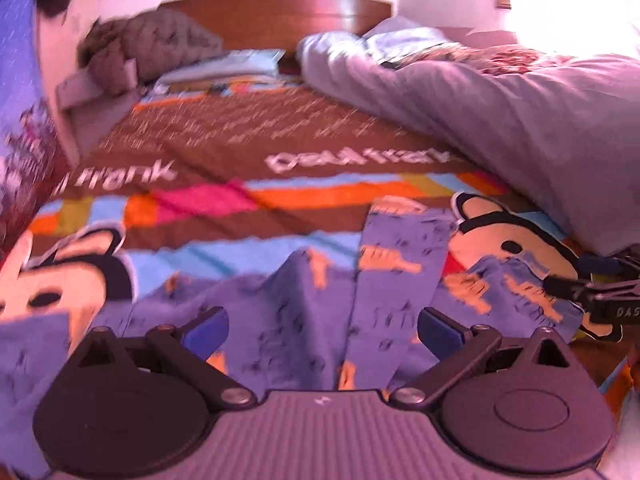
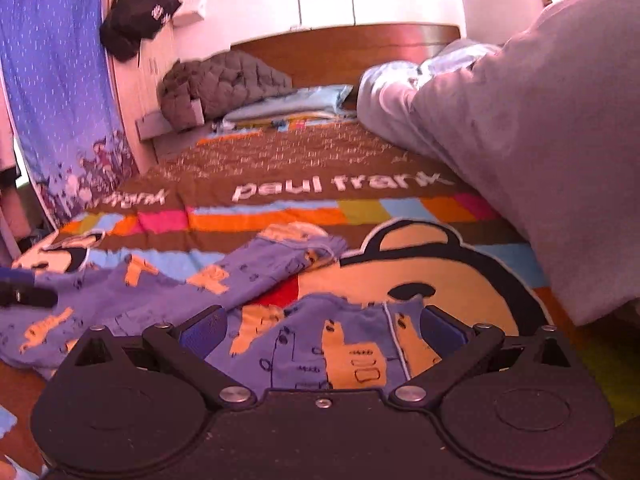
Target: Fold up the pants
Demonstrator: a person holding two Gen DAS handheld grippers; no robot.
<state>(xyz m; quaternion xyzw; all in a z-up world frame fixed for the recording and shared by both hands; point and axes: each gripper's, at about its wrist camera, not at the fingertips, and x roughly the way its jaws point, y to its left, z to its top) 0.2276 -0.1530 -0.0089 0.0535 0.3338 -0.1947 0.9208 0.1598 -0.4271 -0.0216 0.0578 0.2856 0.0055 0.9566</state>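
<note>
I've got one pair of pants (image 2: 256, 280) spread rumpled across the near part of the bedspread (image 1: 248, 148), both legs running away from me. L gripper (image 1: 322, 330) is wide open over the mid fabric, nothing held. R gripper (image 2: 322, 330) is also wide open, over the hem end, nothing held. Far half of the bedspread is bare. One duvet (image 2: 540, 152) crowds the right edge; one grey quilt (image 2: 224, 80) and a headboard (image 1: 280, 16) are at the far end.
</note>
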